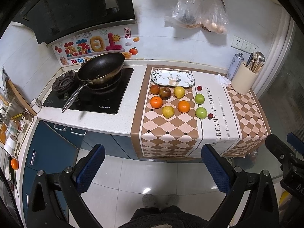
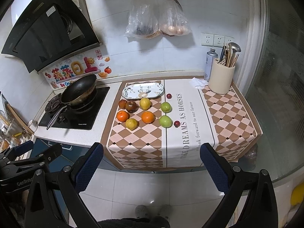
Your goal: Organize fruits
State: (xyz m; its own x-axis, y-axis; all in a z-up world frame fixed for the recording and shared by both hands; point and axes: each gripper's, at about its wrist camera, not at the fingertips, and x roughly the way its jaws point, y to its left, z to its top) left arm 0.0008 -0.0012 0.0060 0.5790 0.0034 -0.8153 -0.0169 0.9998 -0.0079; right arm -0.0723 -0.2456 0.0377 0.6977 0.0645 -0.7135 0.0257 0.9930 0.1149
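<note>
Both our left claw (image 1: 152, 163) and right claw (image 2: 152, 163) spread, empty, short of the bench's front edge; round oranges (image 2: 147, 117) may roll off the patterned plate (image 2: 142, 92) if released carelessly.

You are facing a white-tiled kitchen wall (image 2: 133, 57) above a speckled countertop (image 2: 76, 134). A black range hood (image 2: 47, 28) is hanging over the gas hob (image 2: 83, 117). Glossy floor tiles (image 2: 142, 186) are reflecting ceiling light, and blue cabinets (image 1: 51, 148) are standing below.
</note>
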